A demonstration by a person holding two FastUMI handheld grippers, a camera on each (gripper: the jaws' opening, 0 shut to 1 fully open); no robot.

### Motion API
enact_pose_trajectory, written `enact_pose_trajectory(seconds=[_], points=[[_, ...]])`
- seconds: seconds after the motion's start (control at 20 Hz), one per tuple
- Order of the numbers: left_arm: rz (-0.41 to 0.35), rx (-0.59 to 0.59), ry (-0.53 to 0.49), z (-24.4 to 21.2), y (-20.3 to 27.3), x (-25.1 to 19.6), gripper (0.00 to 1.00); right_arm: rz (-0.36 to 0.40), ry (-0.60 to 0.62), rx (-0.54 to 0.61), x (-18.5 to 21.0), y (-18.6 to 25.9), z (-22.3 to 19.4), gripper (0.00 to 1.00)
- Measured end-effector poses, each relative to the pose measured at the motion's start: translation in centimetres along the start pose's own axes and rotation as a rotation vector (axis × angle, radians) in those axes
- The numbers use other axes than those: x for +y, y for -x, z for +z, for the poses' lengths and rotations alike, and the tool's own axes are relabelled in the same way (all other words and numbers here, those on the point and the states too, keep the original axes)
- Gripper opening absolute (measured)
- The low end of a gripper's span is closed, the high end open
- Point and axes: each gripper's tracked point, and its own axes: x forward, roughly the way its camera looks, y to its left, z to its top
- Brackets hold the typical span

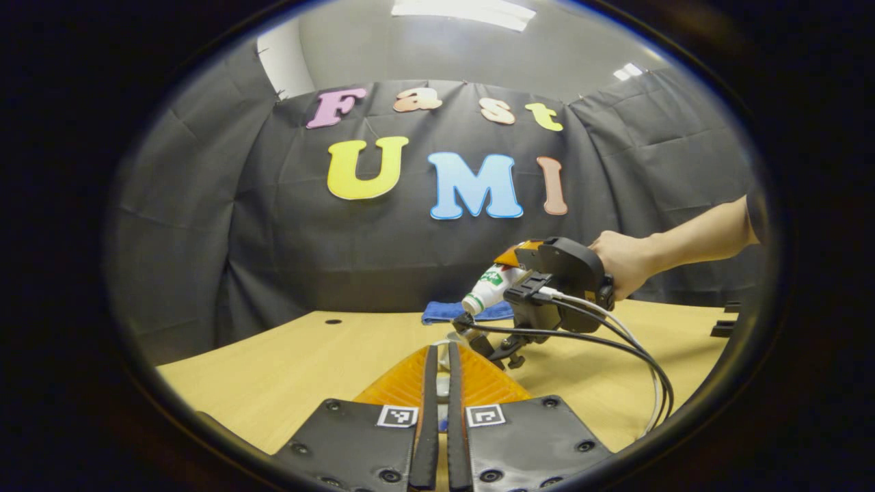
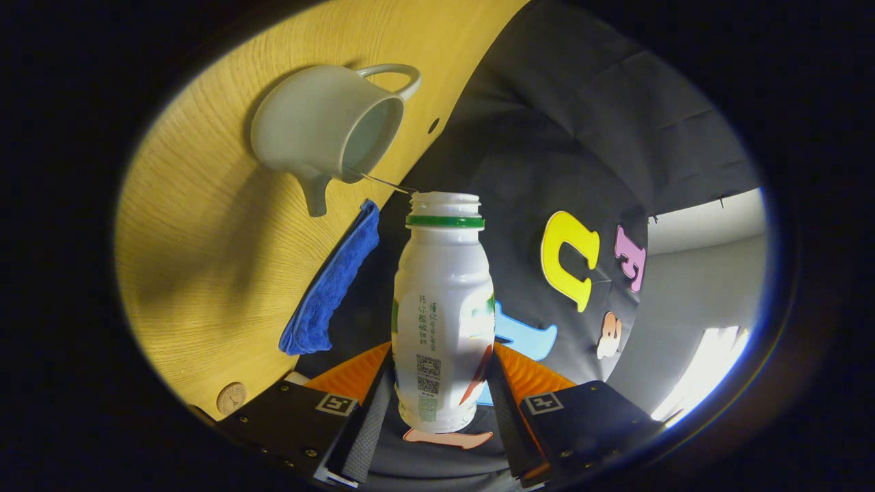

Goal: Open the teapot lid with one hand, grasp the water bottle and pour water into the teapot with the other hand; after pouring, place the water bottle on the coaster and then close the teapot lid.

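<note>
Over the teapot (image 2: 328,130), right gripper (image 2: 441,383) fingers clamp the tilted bottle (image 2: 443,314), label unreadable.

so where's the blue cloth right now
In the right gripper view the blue cloth lies on the wooden table, between the teapot and the held water bottle.

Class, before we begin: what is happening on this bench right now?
A person is pouring. The right gripper clamps a white plastic bottle with a green neck ring, tipped so a thin stream runs from its mouth into the open white ceramic teapot on the wooden table. A blue cloth lies nearby. The left gripper has its fingers nearly closed.
</note>
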Motion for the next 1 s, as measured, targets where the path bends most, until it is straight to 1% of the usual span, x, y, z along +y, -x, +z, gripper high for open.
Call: enact_pose_trajectory(seconds=[0.25, 0.4, 0.45, 0.5, 0.7, 0.85, 1.0], points=[[0.0, 0.003, -0.001, 0.1, -0.1, 0.0, 0.16, 0.001, 0.026, -0.016, 0.1, 0.0, 0.4, 0.74], [-0.002, 0.007, 0.003, -0.1, -0.1, -0.1, 0.16, 0.013, 0.044, -0.028, 1.5, 0.3, 1.4, 0.74], [-0.001, 0.003, 0.001, 0.0, -0.1, 0.0, 0.12, 0.015, 0.045, -0.03, 1.7, 0.3, 1.4, 0.74], [0.0, 0.002, -0.002, 0.1, 0.0, 0.1, 0.16, 0.016, 0.047, -0.032, 1.9, 0.3, 1.5, 0.74], [-0.002, 0.011, -0.002, -0.3, -0.2, 0.0, 0.16, 0.015, 0.043, -0.039, 2.1, 0.2, 1.8, 0.74], [0.001, 0.013, 0.0, -0.2, -0.2, 0.1, 0.16, 0.024, 0.009, -0.039, 2.4, 0.2, 1.9, 0.74], [0.001, 0.008, -0.003, -0.1, -0.1, 0.1, 0.16, 0.064, -0.07, -0.035, 3.2, 0.4, 1.8, 0.74]])
